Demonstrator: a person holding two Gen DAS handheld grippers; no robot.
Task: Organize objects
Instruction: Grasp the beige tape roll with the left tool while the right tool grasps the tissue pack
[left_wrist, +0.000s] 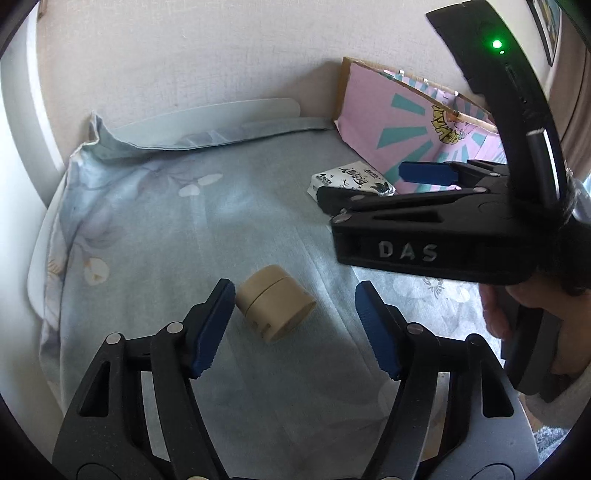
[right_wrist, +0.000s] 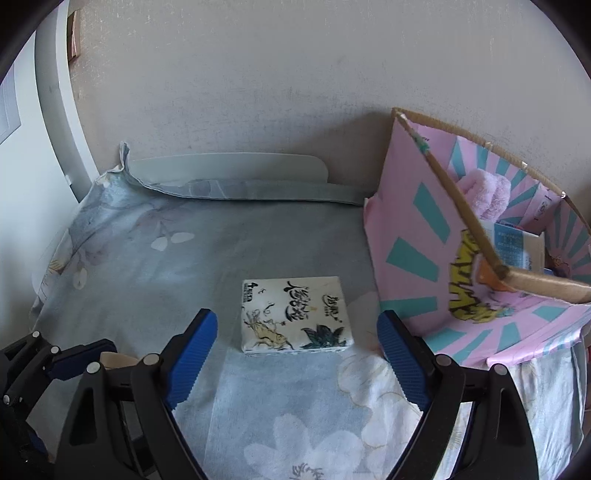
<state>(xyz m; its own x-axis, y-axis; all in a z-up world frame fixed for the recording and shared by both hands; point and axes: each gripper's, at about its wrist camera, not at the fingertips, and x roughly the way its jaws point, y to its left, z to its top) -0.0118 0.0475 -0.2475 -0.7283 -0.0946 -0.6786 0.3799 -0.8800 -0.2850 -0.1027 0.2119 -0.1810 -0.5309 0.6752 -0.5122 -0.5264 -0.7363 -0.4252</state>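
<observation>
Both tongs wide open, empty: left tongs (left_wrist: 295, 328) approx. around beige jar (left_wrist: 275, 308), right tongs (right_wrist: 297, 354) before tissue pack (right_wrist: 293, 315). Next probably: close, carry to pink box (right_wrist: 476, 258).

My pads (right_wrist: 192, 354): ribbed blue rubber on matt black plastic, metal pins. Cloth (right_wrist: 258, 240): soft, matt floral cotton. Jar (left_wrist: 275, 308): matt tan, smooth. Tissue pack (right_wrist: 293, 315): glossy printed film. Box (right_wrist: 417, 236): printed cardboard, raw edges. Towel (right_wrist: 487, 195): fuzzy pink.
</observation>
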